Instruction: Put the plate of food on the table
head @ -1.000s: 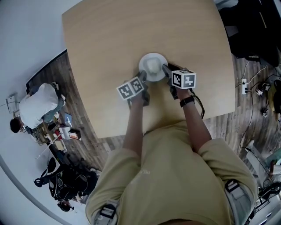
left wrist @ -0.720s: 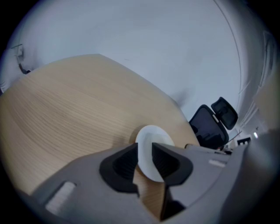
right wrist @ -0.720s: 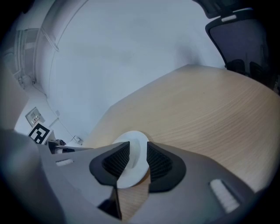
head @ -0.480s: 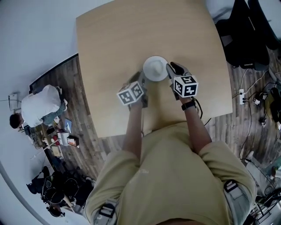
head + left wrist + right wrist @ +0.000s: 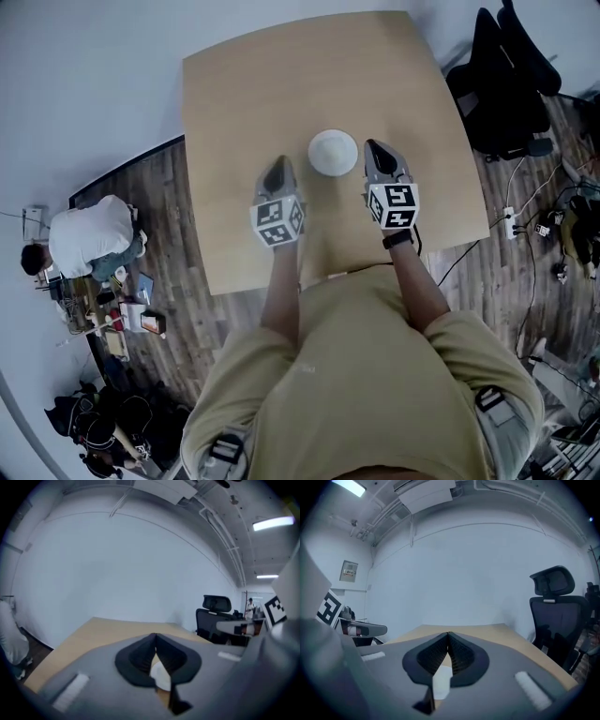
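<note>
White plate (image 5: pixel 333 152) rests free on the tabletop (image 5: pixel 234 103). Your left gripper (image 5: pixel 277 169) at its 8 o'clock and right gripper (image 5: pixel 377 155) at 3 both have fingers pressed together, empty. Placement looks done; just back away.

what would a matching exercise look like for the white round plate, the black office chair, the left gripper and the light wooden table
Things:
1. white round plate
2. black office chair
3. left gripper
4. light wooden table

States:
A. stands on the floor, off the table's right side
B. jaws shut, nothing held
C. carries the plate
D. rests near the middle of the tabletop

Pairs: 1-D, 2-A, 3-B, 4-C
</note>
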A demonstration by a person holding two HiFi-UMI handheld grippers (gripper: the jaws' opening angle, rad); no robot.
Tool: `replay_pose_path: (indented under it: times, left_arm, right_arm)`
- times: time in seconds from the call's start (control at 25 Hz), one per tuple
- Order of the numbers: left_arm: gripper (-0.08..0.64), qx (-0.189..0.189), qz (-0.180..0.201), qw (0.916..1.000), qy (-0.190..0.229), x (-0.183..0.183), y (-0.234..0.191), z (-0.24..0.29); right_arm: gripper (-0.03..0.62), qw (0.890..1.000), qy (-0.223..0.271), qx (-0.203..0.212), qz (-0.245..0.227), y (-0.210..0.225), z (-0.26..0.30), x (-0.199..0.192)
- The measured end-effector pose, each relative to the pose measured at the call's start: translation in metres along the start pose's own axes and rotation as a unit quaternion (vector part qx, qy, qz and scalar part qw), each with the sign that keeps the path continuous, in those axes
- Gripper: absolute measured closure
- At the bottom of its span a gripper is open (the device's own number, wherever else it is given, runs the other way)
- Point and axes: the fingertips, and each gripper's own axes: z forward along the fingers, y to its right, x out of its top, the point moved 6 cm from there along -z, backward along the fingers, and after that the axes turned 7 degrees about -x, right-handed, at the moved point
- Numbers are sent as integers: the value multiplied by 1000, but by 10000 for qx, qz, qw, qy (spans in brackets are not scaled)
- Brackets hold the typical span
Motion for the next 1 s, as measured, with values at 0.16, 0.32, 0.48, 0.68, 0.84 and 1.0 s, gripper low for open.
replay_pose_path:
  times: [0.16, 0.32, 0.48, 0.68, 0.84, 1.0]
  left_arm:
    - [557, 36, 81, 9998, 159, 1, 12, -27]
    - [558, 245, 673, 9968, 353, 2, 29, -60]
    - [558, 321, 1129, 9914, 580, 8, 34, -90]
    - [558, 272, 1019, 9921, 679, 11, 35, -111]
    - [558, 194, 990, 9926, 675, 7, 33, -123]
    - [558, 201, 1072, 9907, 816, 4, 23, -128]
  right_arm:
    - [588, 9997, 192, -45, -149, -14, -29, 10]
    - [588, 9993, 323, -64, -194, -29, -59, 9]
    - [587, 9988, 420, -88, -234, -45, -84, 7]
    - [587, 9977, 512, -180, -410, -59, -107, 9]
    - [588, 9937, 774, -545, -602, -70, -129, 20]
    - [588, 9925, 820, -541, -722, -89, -137, 20]
